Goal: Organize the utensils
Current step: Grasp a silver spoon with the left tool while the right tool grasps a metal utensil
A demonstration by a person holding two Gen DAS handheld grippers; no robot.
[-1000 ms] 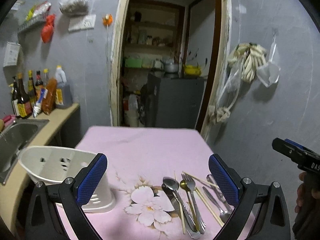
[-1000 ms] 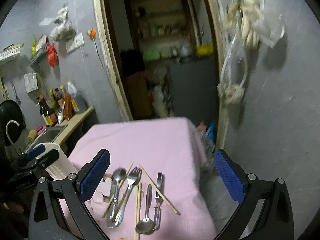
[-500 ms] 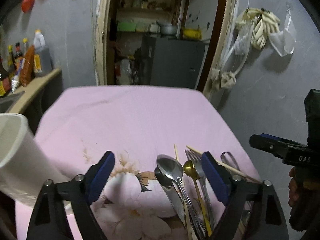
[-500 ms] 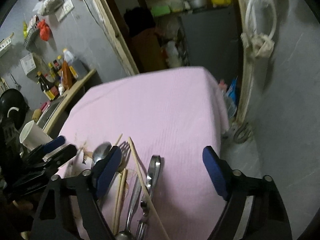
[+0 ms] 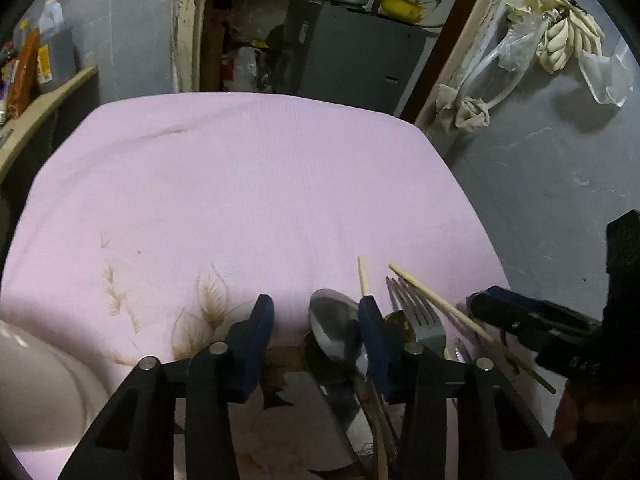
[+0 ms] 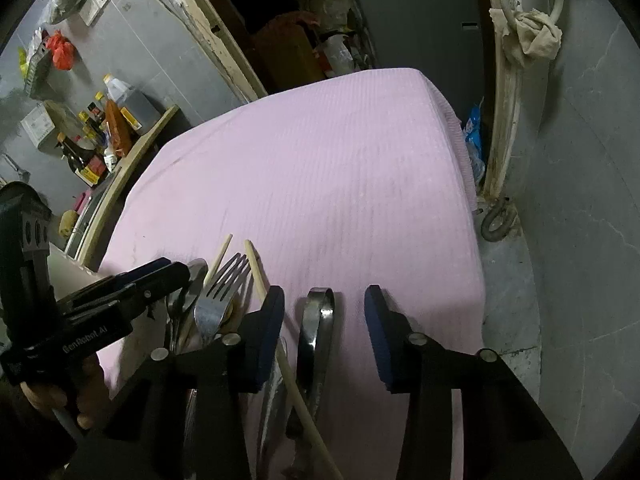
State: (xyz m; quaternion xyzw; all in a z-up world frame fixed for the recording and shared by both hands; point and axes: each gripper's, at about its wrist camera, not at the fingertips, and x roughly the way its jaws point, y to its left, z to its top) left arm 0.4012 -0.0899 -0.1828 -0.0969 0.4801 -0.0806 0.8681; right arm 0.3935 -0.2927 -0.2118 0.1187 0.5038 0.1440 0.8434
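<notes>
Pink cloth (image 5: 248,184) covers the table, and the utensils lie heaped at its near right edge, at about five o'clock in the left wrist view. The left gripper (image 5: 316,334) hangs low over them with its jaws closing; a steel spoon (image 5: 334,328) sits in the gap against the right pad, though no squeeze on it shows. A fork (image 5: 424,320) and a chopstick (image 5: 440,304) lie at three o'clock of that pad. The right gripper (image 6: 324,330) also has its jaws closing, with steel tongs (image 6: 318,328) between them and daylight on either side. A second chopstick (image 6: 260,276) crosses under its left pad. A white holder (image 5: 36,392) sits at eight o'clock.
</notes>
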